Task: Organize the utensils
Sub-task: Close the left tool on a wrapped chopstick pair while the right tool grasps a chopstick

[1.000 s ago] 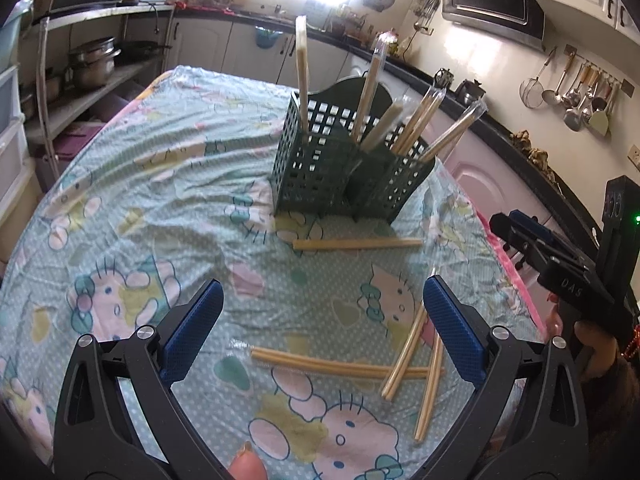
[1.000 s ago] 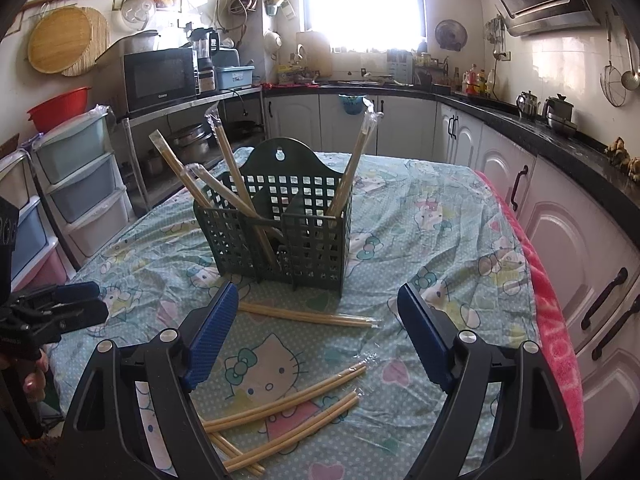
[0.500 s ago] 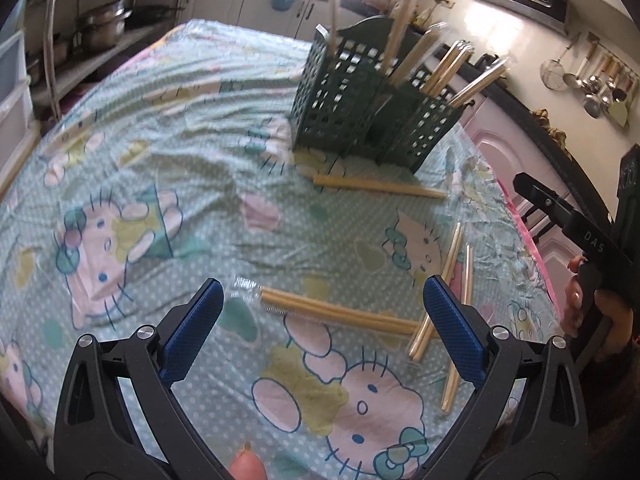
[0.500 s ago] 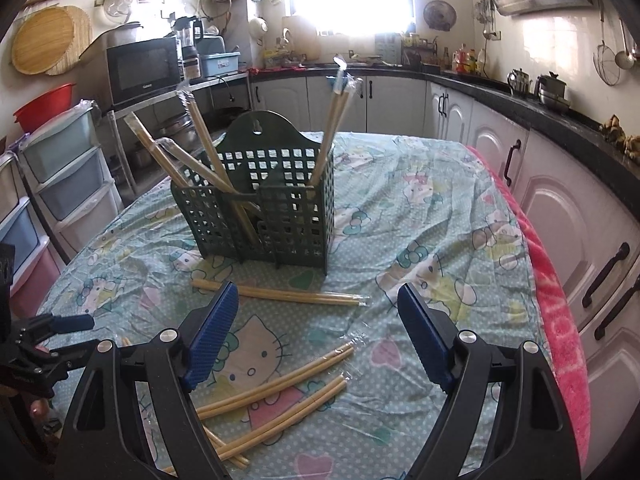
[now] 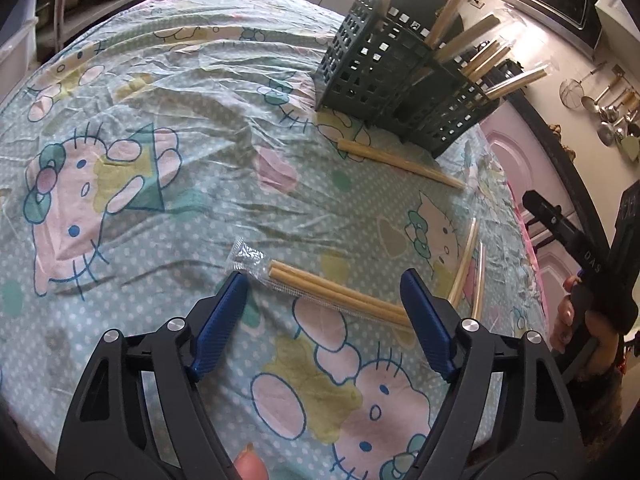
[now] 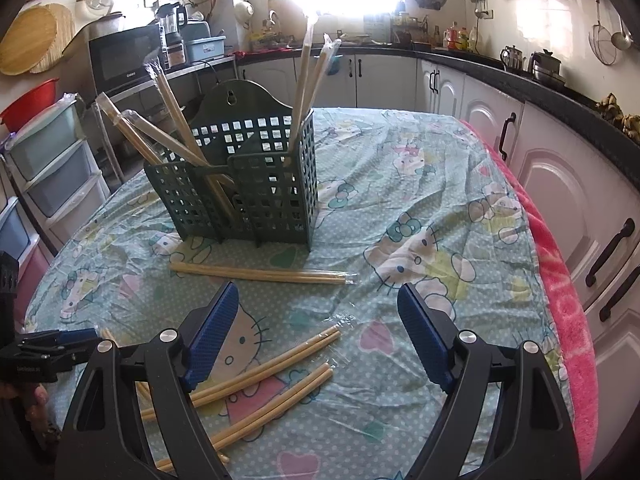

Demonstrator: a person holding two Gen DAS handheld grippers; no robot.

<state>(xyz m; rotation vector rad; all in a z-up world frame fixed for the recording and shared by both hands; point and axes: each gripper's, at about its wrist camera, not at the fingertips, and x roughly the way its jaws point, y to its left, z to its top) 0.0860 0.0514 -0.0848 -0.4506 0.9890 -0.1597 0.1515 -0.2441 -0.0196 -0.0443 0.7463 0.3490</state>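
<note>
A dark green slotted utensil holder [image 5: 394, 76] [image 6: 248, 184] stands on the table with several wrapped chopstick pairs upright in it. More wrapped pairs lie on the cloth. In the left wrist view my left gripper [image 5: 324, 284] is open, low over the table, its jaws on either side of one wrapped pair [image 5: 320, 286]. Another pair [image 5: 400, 162] [image 6: 260, 273] lies in front of the holder. My right gripper [image 6: 316, 296] is open and empty above two pairs [image 6: 272, 368] [image 6: 276, 408]; it shows at the right edge of the left wrist view [image 5: 576, 248].
The table wears a Hello Kitty cloth [image 5: 160, 168] [image 6: 420, 208] with a pink towel edge [image 6: 560, 300] on the right. White cabinets [image 6: 560, 168] stand close beyond it. Plastic drawers [image 6: 44, 176] and a microwave shelf stand at the left.
My left gripper has dropped and moved forward, so the wrapped pair now lies between its jaws. My right gripper has edged slightly closer to the holder. Both stay open.
</note>
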